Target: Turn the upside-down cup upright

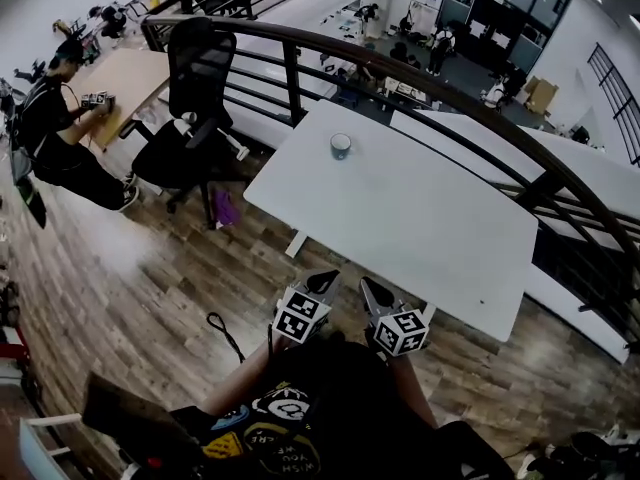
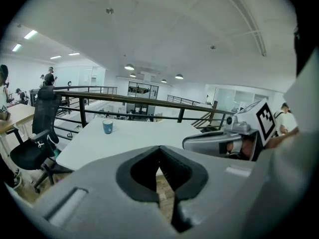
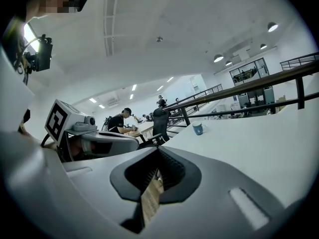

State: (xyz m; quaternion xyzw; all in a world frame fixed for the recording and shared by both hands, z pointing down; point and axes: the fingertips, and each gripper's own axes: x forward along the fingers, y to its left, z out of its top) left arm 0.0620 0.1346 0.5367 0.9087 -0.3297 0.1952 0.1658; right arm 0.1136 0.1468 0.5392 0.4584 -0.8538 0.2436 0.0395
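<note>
I had the left gripper (image 1: pixel 326 281) and right gripper (image 1: pixel 369 288) both closed tight on nothing, side by side just short of the white table (image 1: pixel 430 228). The blue cup (image 1: pixel 341 146) stood near its far edge, well apart.

both grippers, left gripper (image 1: pixel 322 284) and right gripper (image 1: pixel 372 290), held side by side, jaws closed, empty.
</note>
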